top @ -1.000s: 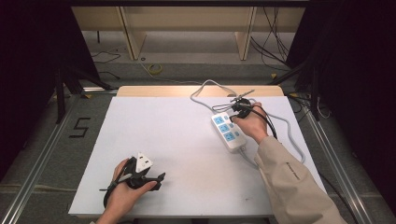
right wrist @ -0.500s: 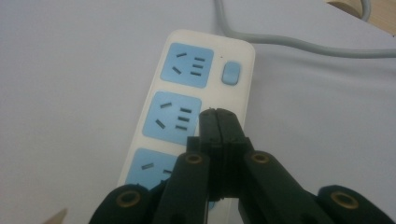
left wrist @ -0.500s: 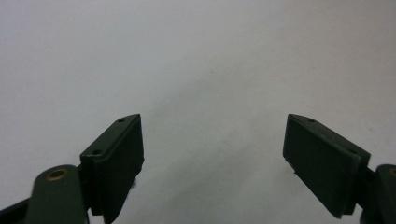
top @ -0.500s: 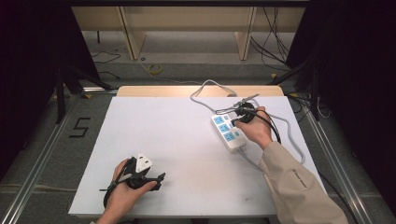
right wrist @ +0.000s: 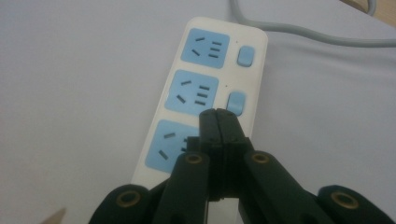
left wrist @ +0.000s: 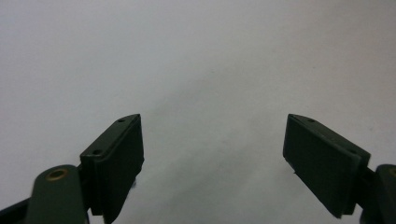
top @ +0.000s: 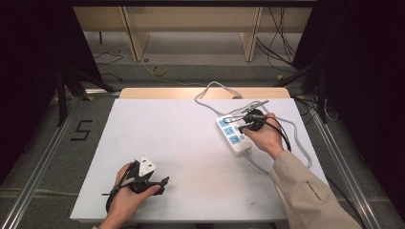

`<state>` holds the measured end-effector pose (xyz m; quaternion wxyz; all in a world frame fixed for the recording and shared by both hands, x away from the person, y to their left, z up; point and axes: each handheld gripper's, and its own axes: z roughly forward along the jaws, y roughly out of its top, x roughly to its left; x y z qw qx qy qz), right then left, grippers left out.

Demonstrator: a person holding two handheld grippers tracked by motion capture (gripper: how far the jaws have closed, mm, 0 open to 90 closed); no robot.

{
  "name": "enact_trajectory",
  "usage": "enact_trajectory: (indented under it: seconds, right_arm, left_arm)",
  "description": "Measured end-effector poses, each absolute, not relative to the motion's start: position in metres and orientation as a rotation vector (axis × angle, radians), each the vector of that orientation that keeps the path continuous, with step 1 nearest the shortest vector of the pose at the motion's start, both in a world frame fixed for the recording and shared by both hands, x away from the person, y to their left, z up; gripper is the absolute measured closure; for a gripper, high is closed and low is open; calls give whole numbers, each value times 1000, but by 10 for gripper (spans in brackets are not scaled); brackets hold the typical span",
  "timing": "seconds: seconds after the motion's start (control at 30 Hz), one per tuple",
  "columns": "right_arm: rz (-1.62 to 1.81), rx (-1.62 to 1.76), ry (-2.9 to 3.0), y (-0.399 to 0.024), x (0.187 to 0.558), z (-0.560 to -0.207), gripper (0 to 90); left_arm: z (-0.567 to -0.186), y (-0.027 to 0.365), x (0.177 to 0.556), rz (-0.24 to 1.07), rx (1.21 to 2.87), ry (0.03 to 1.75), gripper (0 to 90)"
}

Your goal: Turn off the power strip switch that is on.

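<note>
A white power strip [top: 233,135] with three blue sockets and blue rocker switches lies on the right half of the white table [top: 181,138], and its grey cable [top: 210,90] runs off the far edge. My right gripper [top: 240,129] is shut with nothing in it. In the right gripper view its joined tips [right wrist: 218,115] hover over the strip [right wrist: 205,60] just beside the middle switch [right wrist: 236,102]. My left gripper [top: 161,183] rests at the near left of the table. It stands open [left wrist: 213,126] over bare tabletop, with nothing between the fingers.
The strip's cable loops around the right side of the table [top: 298,143]. A wooden board [top: 157,93] borders the far edge. Metal rails [top: 43,162] flank the table, and loose cables [top: 157,71] lie on the floor beyond.
My right hand has drawn a little nearer along the power strip, jaws still shut. The left hand and its gripper have stayed put.
</note>
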<state>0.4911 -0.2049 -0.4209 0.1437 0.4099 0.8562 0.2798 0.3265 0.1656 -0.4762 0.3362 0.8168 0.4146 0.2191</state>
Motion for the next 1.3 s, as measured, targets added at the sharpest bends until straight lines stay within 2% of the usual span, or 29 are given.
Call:
enact_trajectory:
  seconds: [0.93, 1.3]
  right_arm:
    - [889, 1096, 2525, -210, 436, -429, 900]
    - [916, 1076, 2515, -215, 421, -434, 857]
  left_arm:
    - [-476, 166, 326, 573, 2127, 1087, 202]
    - [-476, 166, 326, 574, 2127, 1089, 202]
